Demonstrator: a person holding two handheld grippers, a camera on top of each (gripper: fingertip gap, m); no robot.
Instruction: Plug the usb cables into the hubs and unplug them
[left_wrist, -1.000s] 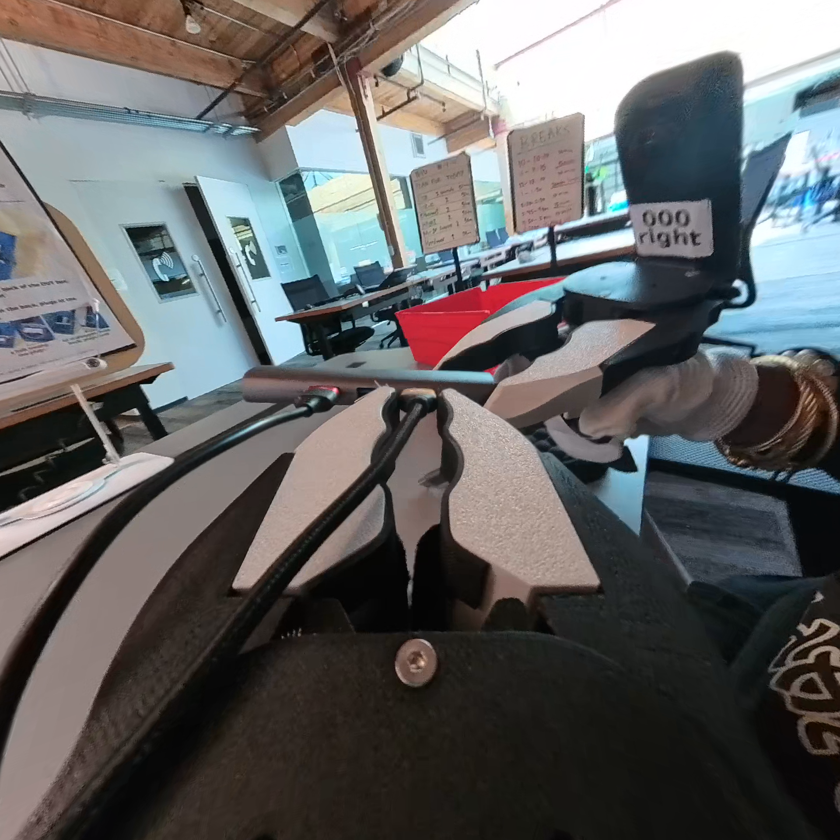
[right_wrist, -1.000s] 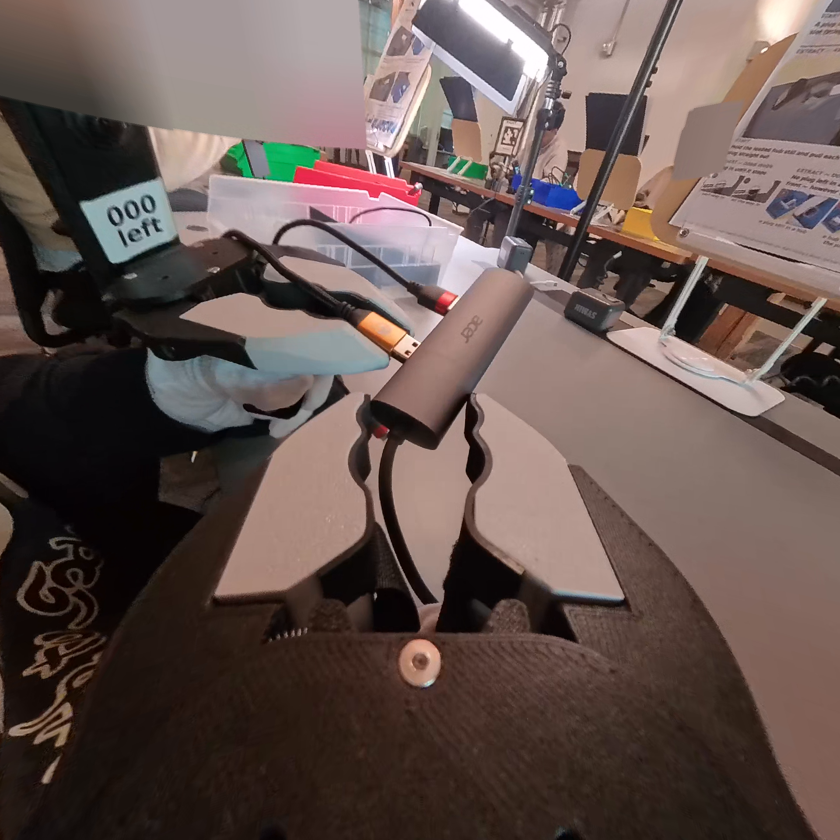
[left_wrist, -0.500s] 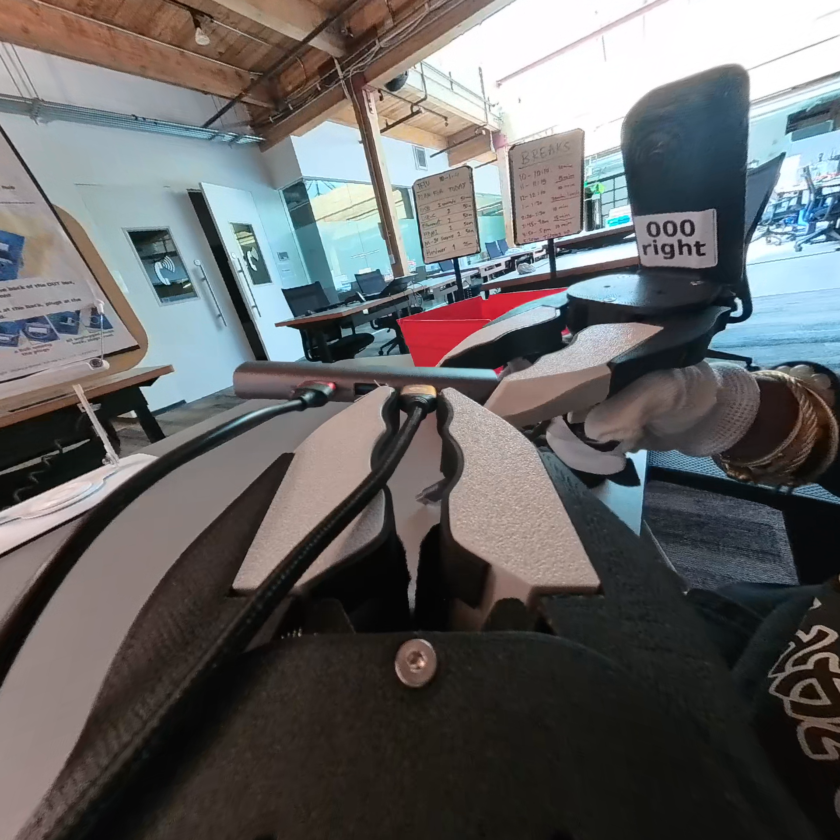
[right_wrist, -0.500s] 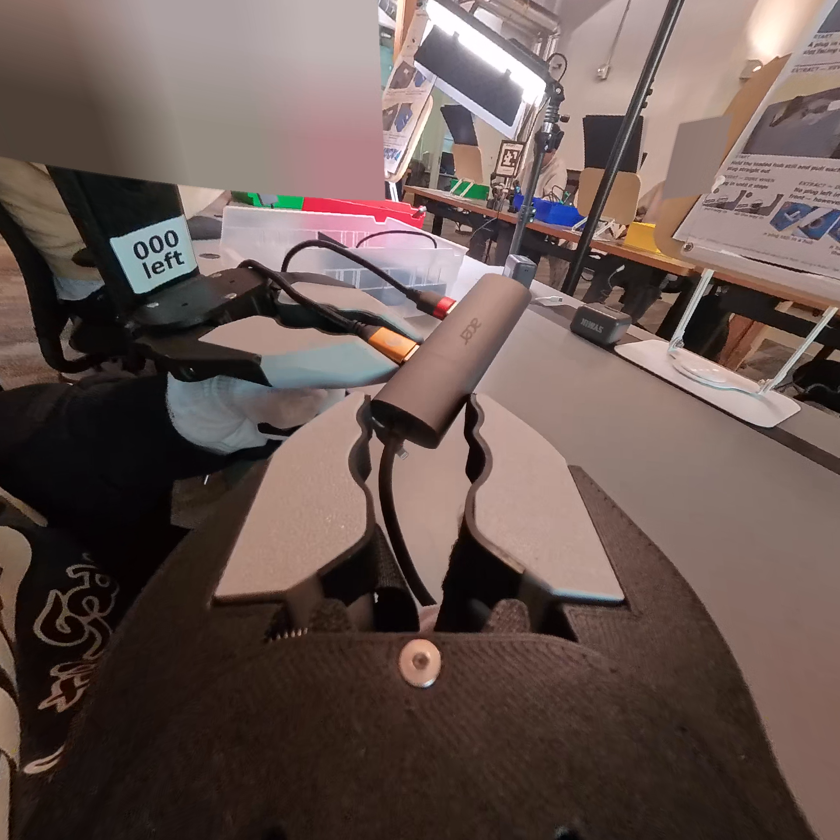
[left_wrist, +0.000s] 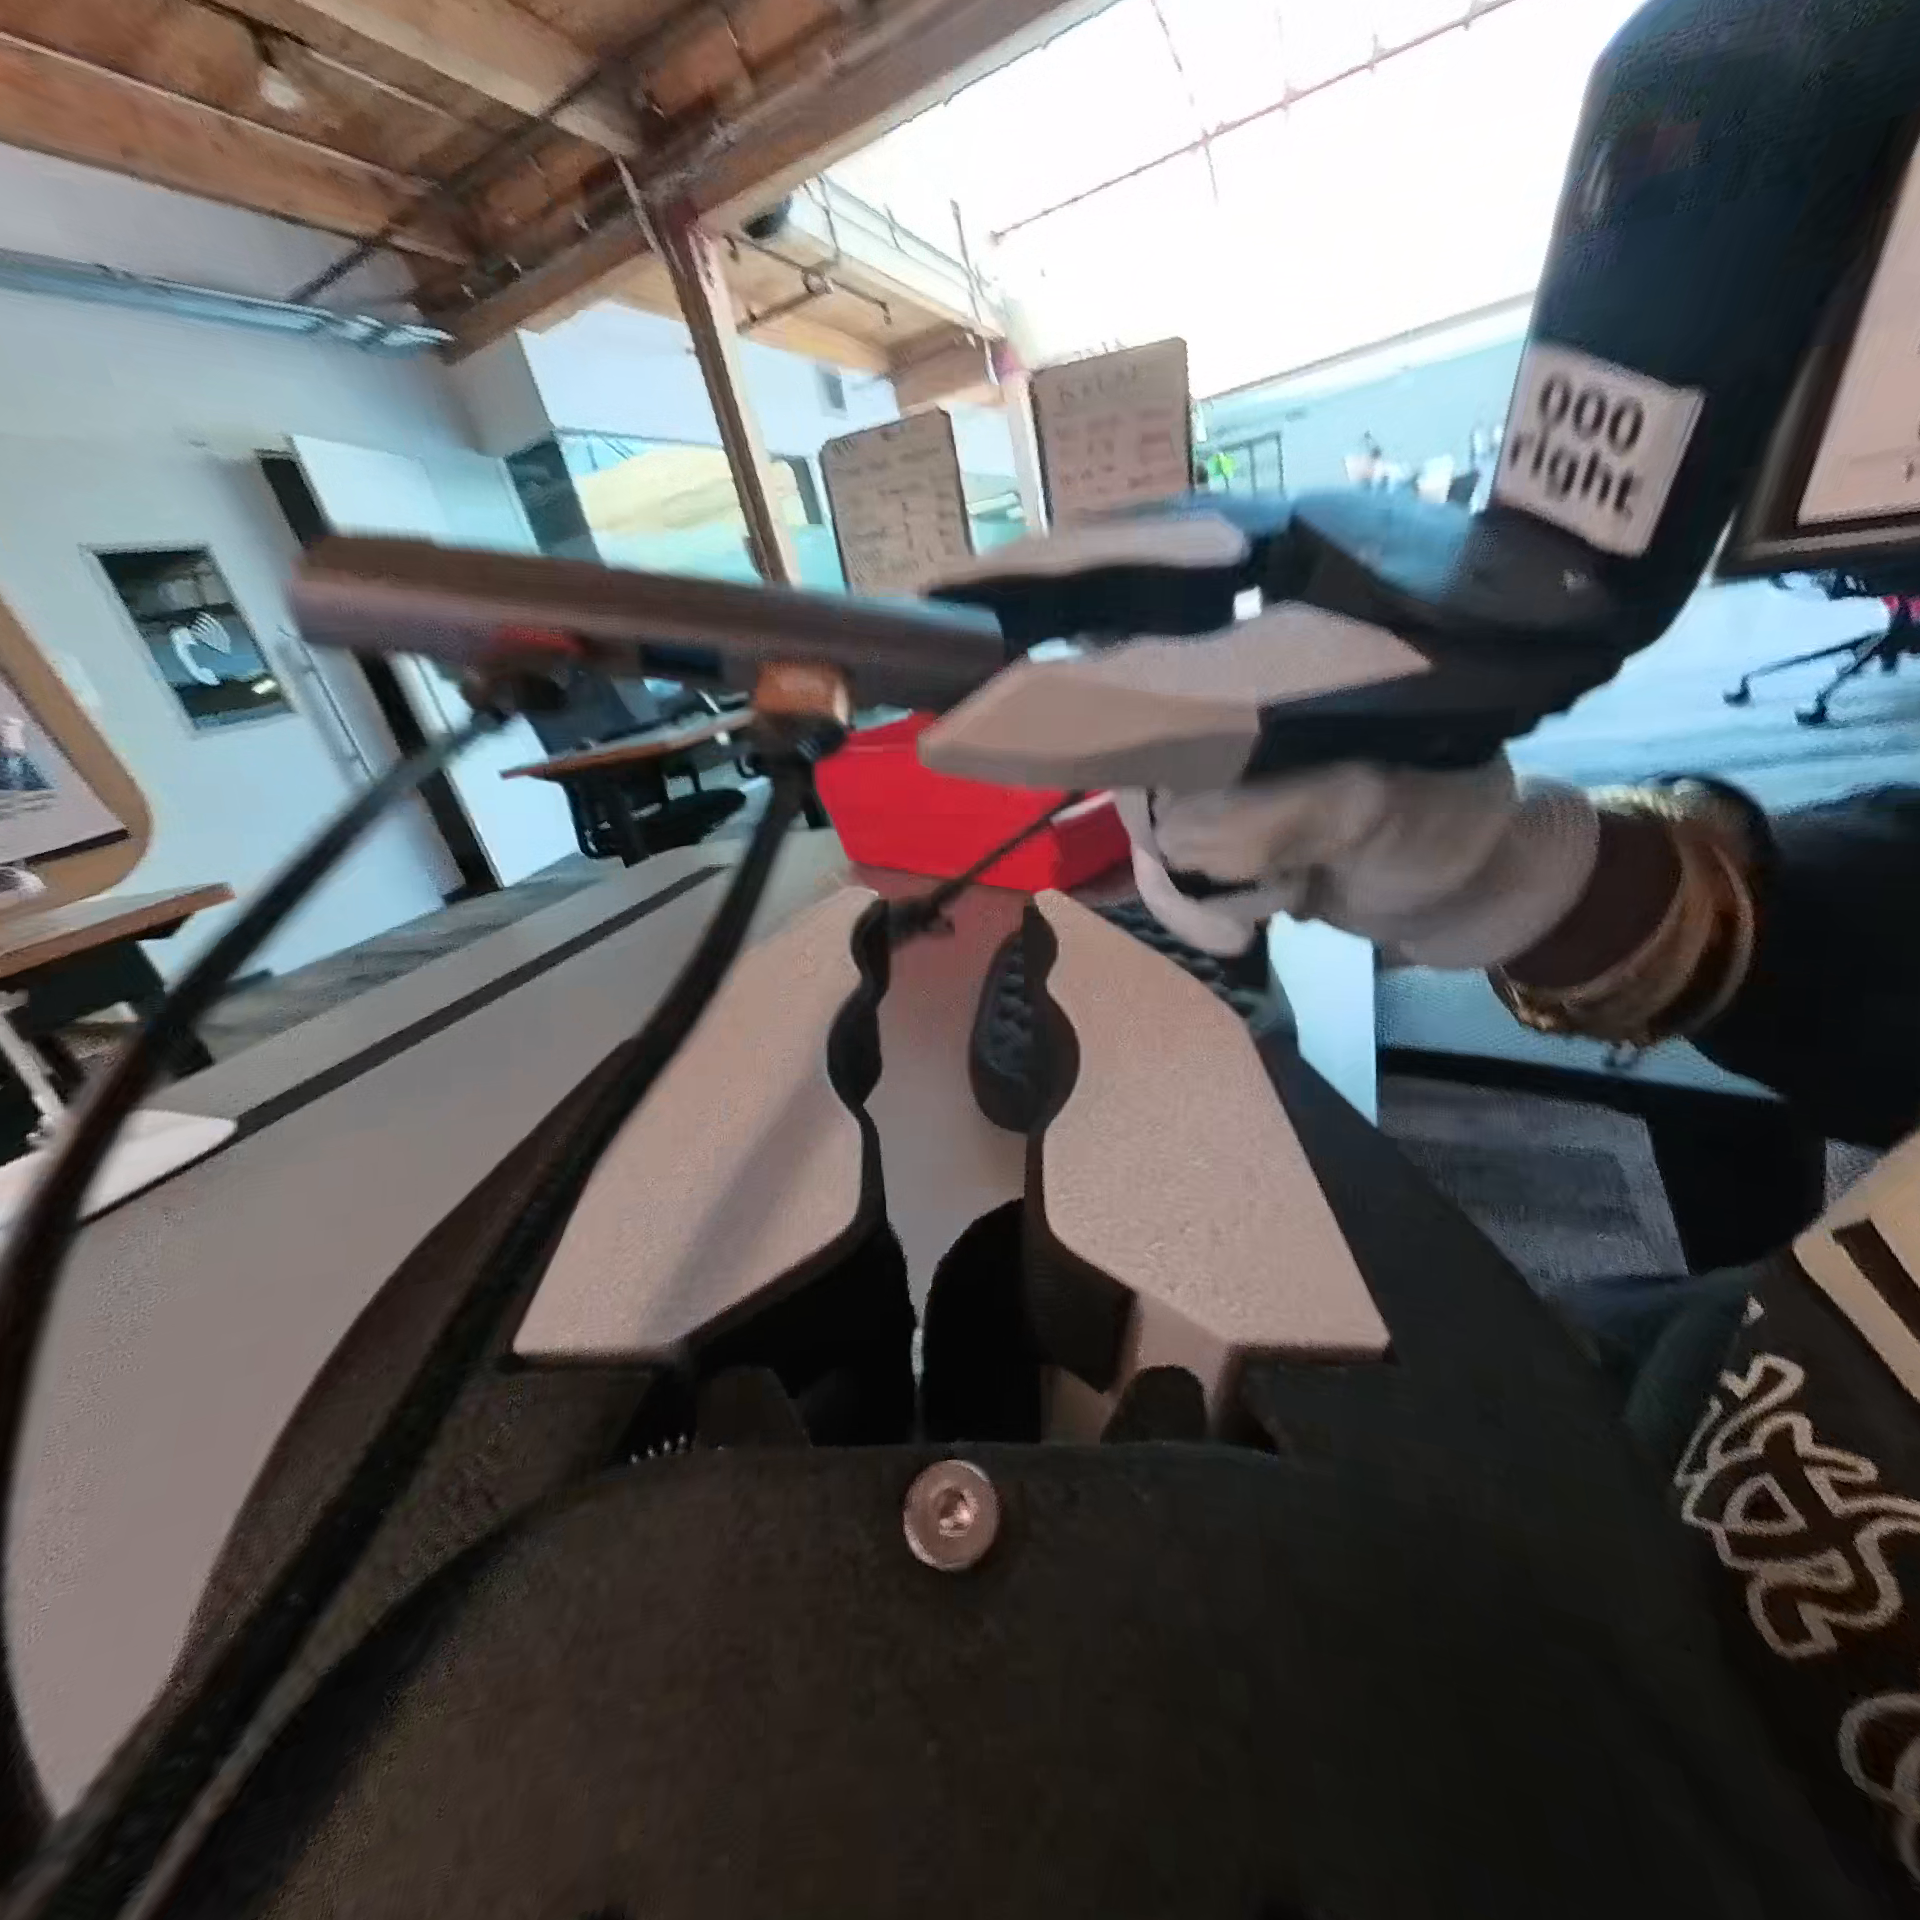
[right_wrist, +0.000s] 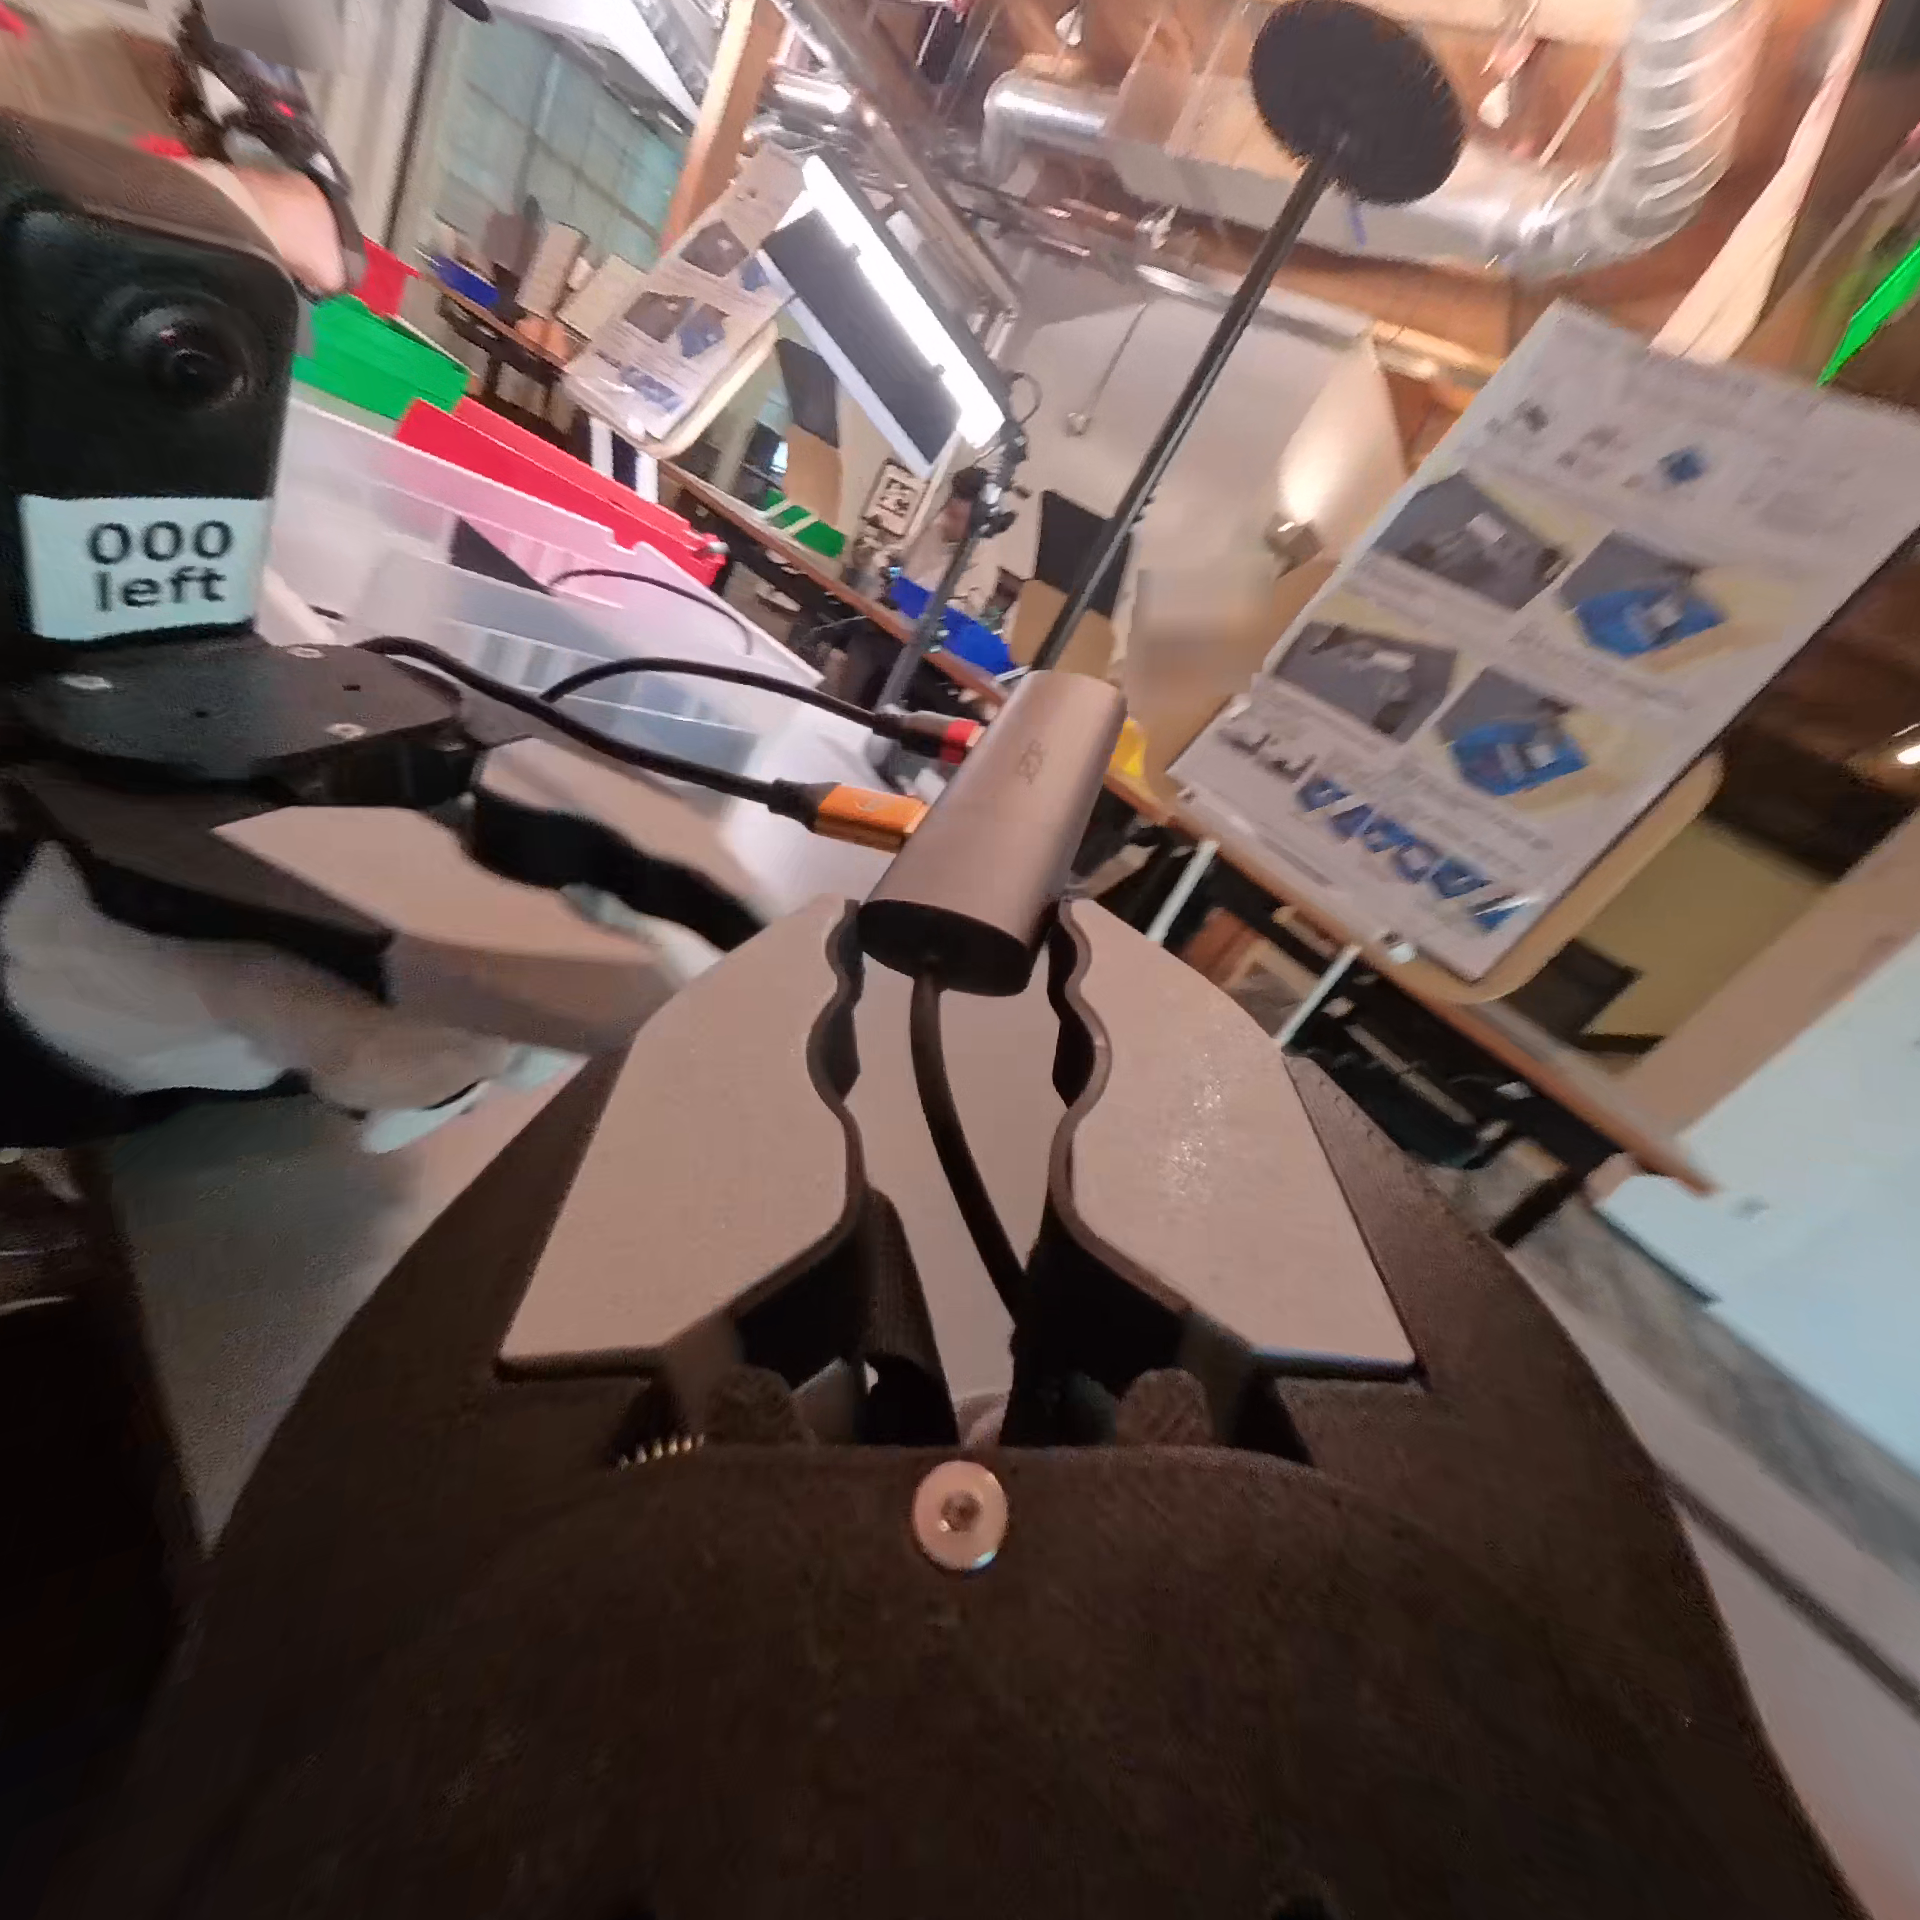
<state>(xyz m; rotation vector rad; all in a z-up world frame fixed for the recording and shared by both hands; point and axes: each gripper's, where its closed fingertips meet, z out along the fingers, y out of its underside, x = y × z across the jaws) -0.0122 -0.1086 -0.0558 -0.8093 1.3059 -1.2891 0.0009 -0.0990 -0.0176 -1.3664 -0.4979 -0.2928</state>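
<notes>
We see the right gripper (right_wrist: 951, 935) clamped narrow on the near end of the grey hub (right_wrist: 1003, 821), whose own black lead (right_wrist: 961, 1143) runs back between the fingers. The hub is held up off the grey worktop (right_wrist: 1818, 1621), pointing away and slightly upward. In the left wrist view the same hub (left_wrist: 644, 623) lies crosswise in the air, with the right gripper (left_wrist: 987, 665) pinching its right end, held by a white-gloved hand (left_wrist: 1361, 862) that reaches in from the right.

The left gripper (left_wrist: 951, 925) stands partly open, a clear gap between its fingers, gripping nothing; it sits below the hub and apart from it. The orange plug (right_wrist: 868, 810) is seated in the hub's side, its black cable (left_wrist: 665, 1039) drooping past the left finger. The red plug (right_wrist: 940, 736) sits in a port farther along the hub.
</notes>
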